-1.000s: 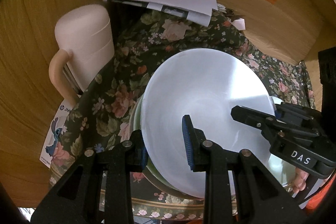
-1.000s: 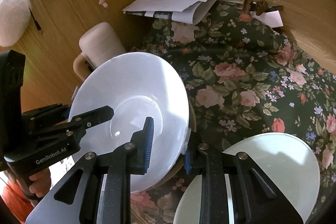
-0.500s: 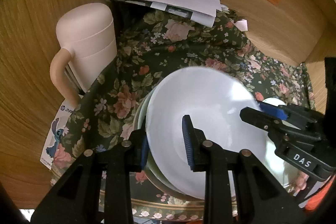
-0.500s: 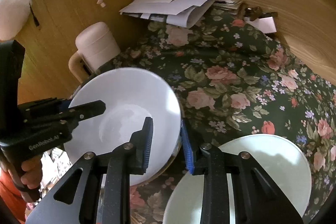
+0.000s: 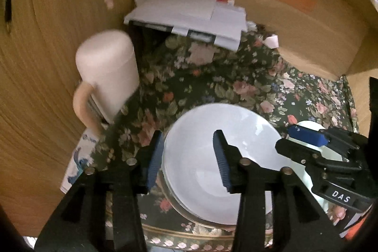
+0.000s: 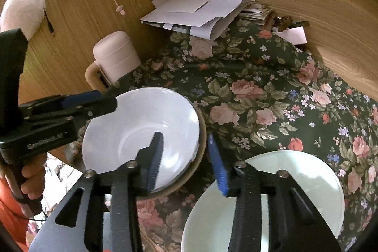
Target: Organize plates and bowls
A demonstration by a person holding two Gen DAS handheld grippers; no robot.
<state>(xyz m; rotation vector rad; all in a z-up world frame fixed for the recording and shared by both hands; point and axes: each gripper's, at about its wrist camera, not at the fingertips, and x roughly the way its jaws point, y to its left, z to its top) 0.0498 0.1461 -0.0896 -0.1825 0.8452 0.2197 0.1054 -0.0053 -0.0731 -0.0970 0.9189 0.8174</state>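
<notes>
A white bowl (image 5: 200, 157) (image 6: 132, 131) sits nested on a stack of dishes with a tan rim (image 6: 202, 131) on the floral tablecloth (image 6: 271, 96). My left gripper (image 5: 186, 157) is open, its fingers straddling the bowl's left rim. My right gripper (image 6: 184, 157) is open, its fingers straddling the bowl's right rim and the stack's edge. A separate pale green bowl (image 6: 295, 185) lies to the right, under the right gripper's right finger. The right gripper also shows in the left wrist view (image 5: 304, 143).
A pink lidded jug with a handle (image 5: 106, 77) (image 6: 113, 60) stands left of the stack by the wooden wall (image 5: 47, 63). A pile of papers (image 6: 200, 8) lies at the back corner. The table's front edge (image 5: 189, 237) is just below the stack.
The white bowl was lowered from a tilt and now lies level on the stack. Both grippers have opened off its rim and pulled back slightly.
</notes>
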